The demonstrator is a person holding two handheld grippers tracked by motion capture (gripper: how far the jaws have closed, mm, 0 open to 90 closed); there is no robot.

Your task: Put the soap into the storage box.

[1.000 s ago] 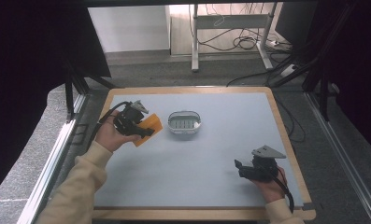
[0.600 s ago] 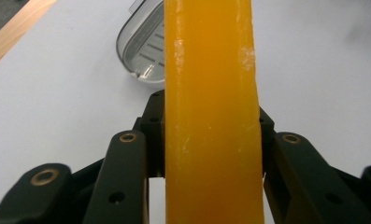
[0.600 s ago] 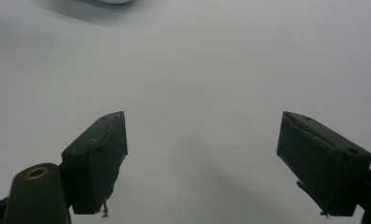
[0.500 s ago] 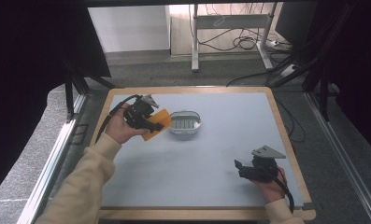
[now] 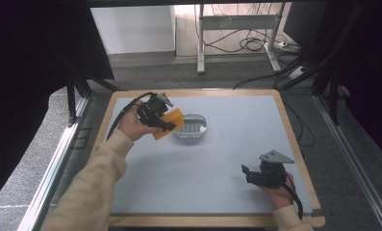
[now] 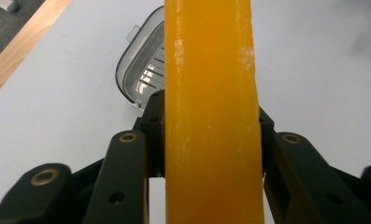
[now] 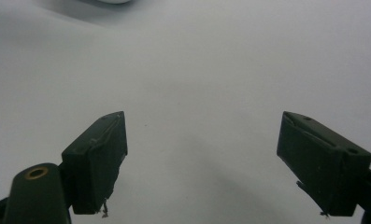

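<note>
Lying across the middle of the high view is a grey-blue bench (image 5: 198,163) with a pale wooden rim, standing on grey floor with dark curtains to either side. Beyond its far edge stand the legs of a white frame (image 5: 236,33) with loose cables (image 5: 253,44) on the floor. On the bench, toward the far left, sits a small oval dish (image 5: 192,127) with a light rim and a ribbed grey inside; the left gripper view shows the same dish (image 6: 143,77) partly hidden behind what that gripper carries.

The left tongs (image 5: 165,124) are held up in the person's left hand (image 5: 131,126), just beside the dish on its left side, and they are clamped on a flat orange slab (image 5: 169,123). From above, the slab tilts and its far corner overlaps the dish's near left rim; whether it touches the dish I cannot tell. In the left gripper view the orange slab (image 6: 211,116) runs edge-on from the bottom of the frame to the top, with one black jaw pressed against each of its faces.

The right tongs (image 5: 245,173) are low over the near right part of the bench, well apart from the dish, held in the right hand (image 5: 277,190), with a grey three-cornered plate (image 5: 276,157) on top. In the right gripper view the right tongs (image 7: 202,158) stand wide apart with bare bench between the jaws, gripping nothing.
</note>
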